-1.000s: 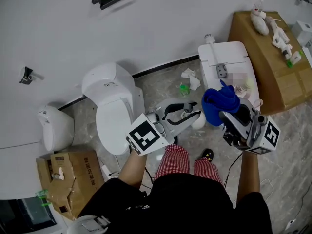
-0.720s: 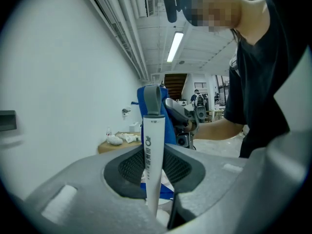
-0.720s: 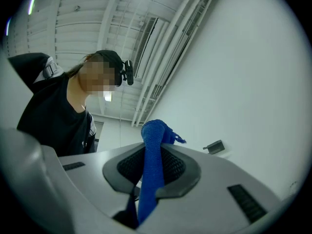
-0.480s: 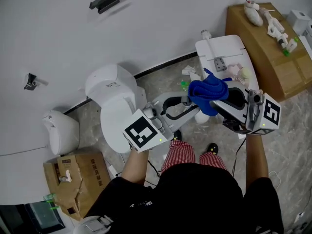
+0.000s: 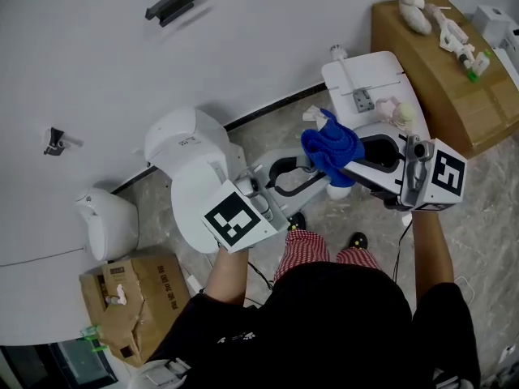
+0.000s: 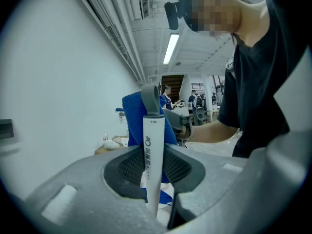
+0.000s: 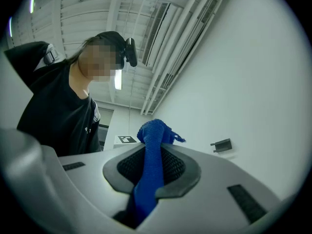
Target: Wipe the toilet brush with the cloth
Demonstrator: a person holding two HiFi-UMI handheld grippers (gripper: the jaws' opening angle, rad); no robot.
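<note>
My left gripper point(image 5: 310, 177) is shut on the toilet brush point(image 6: 152, 150), a white handle with a grey tip that stands upright between the pads in the left gripper view. In the head view the handle's end is mostly hidden by the blue cloth point(image 5: 331, 152). My right gripper point(image 5: 354, 165) comes in from the right and is shut on that cloth point(image 7: 152, 165), which runs up between its pads and bunches above them. In the left gripper view the cloth point(image 6: 132, 116) hangs right behind the handle's upper end, but I cannot tell whether they touch.
A white toilet point(image 5: 193, 177) stands by the wall at my left, with a smaller white fixture point(image 5: 109, 221) further left. Another white unit point(image 5: 369, 83) and a cardboard box point(image 5: 434, 71) with small items sit at right. A torn carton point(image 5: 138, 294) lies lower left.
Both grippers have come up a little. The right one has swung left and tipped upward, bringing the blue cloth over to the end of the left gripper's brush handle.
</note>
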